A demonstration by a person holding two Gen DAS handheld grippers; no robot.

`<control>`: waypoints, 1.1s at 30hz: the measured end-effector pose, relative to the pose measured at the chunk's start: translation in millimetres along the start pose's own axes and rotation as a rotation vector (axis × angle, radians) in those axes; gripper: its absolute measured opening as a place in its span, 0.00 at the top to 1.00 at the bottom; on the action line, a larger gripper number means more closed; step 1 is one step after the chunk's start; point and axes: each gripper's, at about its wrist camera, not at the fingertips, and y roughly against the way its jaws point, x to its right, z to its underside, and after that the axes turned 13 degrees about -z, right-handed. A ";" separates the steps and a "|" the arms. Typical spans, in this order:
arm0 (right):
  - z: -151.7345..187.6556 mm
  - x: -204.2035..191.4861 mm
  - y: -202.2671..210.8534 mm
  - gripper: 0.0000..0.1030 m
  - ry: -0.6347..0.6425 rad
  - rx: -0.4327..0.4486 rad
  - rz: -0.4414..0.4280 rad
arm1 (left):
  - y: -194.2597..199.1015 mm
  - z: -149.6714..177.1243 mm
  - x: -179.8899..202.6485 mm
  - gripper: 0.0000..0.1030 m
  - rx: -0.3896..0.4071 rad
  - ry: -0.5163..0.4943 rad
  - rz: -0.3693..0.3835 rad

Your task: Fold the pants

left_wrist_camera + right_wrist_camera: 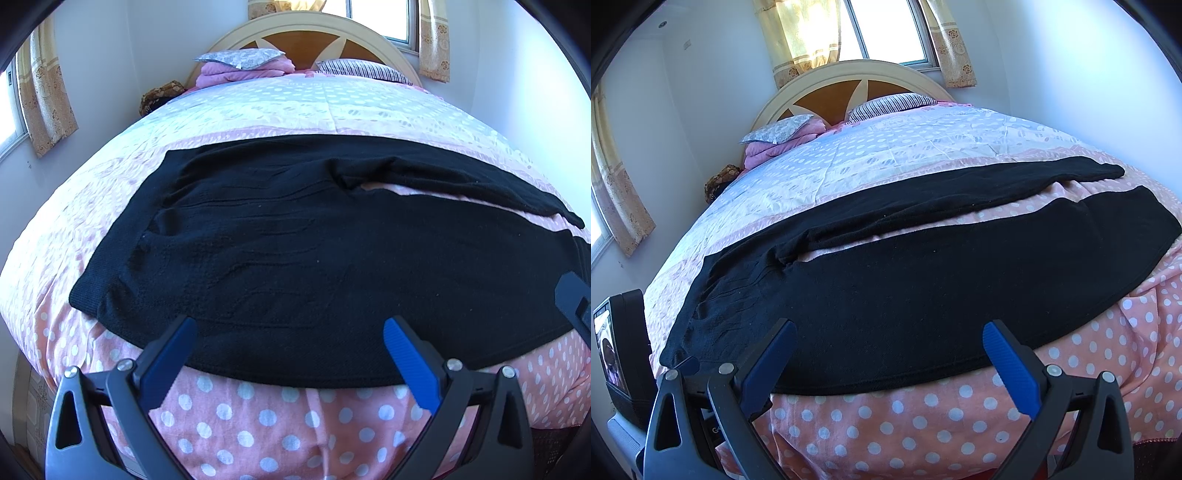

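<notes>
A pair of black knit pants (295, 258) lies spread flat across the pink polka-dot bedspread (258, 424), waistband to the left and both legs running right. Laid out like this, it is ready for a lengthwise fold, one leg onto the other.

The left gripper (290, 354) hovers at the near hem with its blue-padded jaws spread wide and empty. The right gripper (890, 358) is likewise gaping and holds nothing, poised over the near leg's edge.

The right wrist view shows both leg ends and the strip of bedspread between them (the left view cuts the cuffs off). The left view shows the waistband corner more plainly.
</notes>
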 end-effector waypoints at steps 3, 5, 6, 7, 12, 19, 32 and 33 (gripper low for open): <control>0.4 -0.3 0.0 0.01 0.007 -0.001 0.005 | -0.4 -0.8 -0.6 0.00 -0.001 0.000 0.004; 0.4 -0.3 0.0 0.01 0.008 -0.003 0.005 | -0.9 -1.7 -1.3 0.00 -0.001 0.002 0.006; 0.6 0.3 -0.1 0.01 0.006 -0.004 0.003 | -1.5 -2.1 -1.5 0.00 -0.001 0.003 0.004; 0.5 0.1 -0.3 0.01 0.005 -0.005 0.002 | -1.9 -2.3 -1.4 0.00 -0.001 0.002 0.003; 0.2 1.1 -2.6 0.01 0.003 -0.011 0.005 | -6.1 -3.1 -3.0 0.00 -0.011 0.004 -0.001; -6.5 6.5 -8.3 0.01 0.009 -0.013 0.005 | -14.6 -9.4 -12.8 0.00 0.001 -0.017 0.012; -40.9 16.7 -36.4 0.01 0.056 -0.051 -0.070 | -79.9 -109.4 -129.3 0.13 0.003 0.075 -0.043; -42.3 13.5 -38.6 0.02 0.067 -0.050 -0.082 | -91.5 -123.7 -136.6 0.21 0.007 0.077 -0.062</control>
